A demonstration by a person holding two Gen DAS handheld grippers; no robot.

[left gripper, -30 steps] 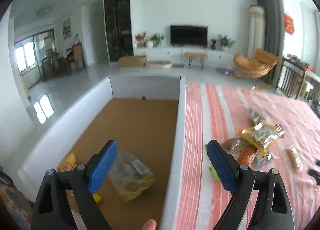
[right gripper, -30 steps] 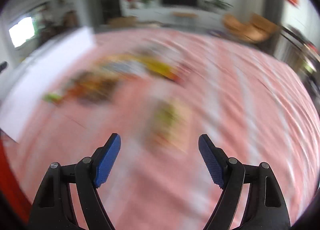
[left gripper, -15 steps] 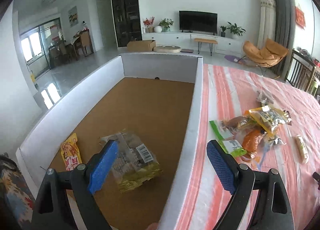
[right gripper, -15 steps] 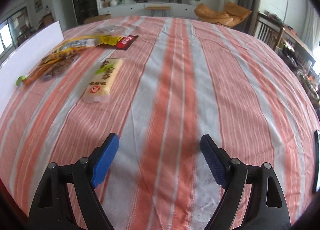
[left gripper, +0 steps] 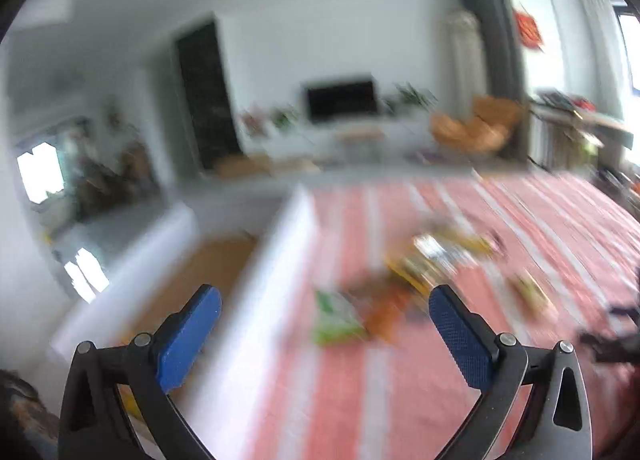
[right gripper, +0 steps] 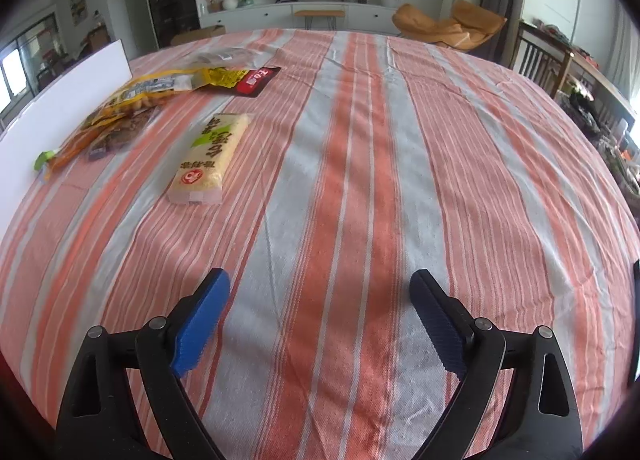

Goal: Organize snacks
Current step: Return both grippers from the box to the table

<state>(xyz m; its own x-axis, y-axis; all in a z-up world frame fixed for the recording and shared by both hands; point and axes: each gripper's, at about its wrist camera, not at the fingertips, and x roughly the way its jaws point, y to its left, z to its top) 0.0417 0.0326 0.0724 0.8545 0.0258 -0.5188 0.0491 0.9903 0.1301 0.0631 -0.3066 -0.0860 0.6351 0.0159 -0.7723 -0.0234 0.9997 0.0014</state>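
My left gripper [left gripper: 323, 292] is empty and its jaws are opening; the view is blurred. It hangs over the white wall [left gripper: 256, 320] of the box, whose brown floor [left gripper: 208, 260] lies to its left. Ahead on the striped cloth I see a green packet [left gripper: 336, 316] and a blurred heap of snacks [left gripper: 432, 260]. My right gripper [right gripper: 319, 274] is also opening, with only bare cloth between its fingers. A pale yellow cracker packet [right gripper: 208, 158] lies ahead to its left. Beyond it are a pile of yellow and orange packets [right gripper: 132, 100] and a red packet [right gripper: 256, 80].
The striped cloth [right gripper: 400, 180] covers the whole table. The white box wall [right gripper: 60, 100] stands along its left side. A clear packet [right gripper: 224, 57] lies at the far end of the pile. A dark wooden chair [right gripper: 544, 64] stands past the table's right edge.
My left gripper has swung right, from over the box floor to over its wall and the cloth, and its jaws have widened. The right gripper's jaws have also widened; it has steadied over the cloth.
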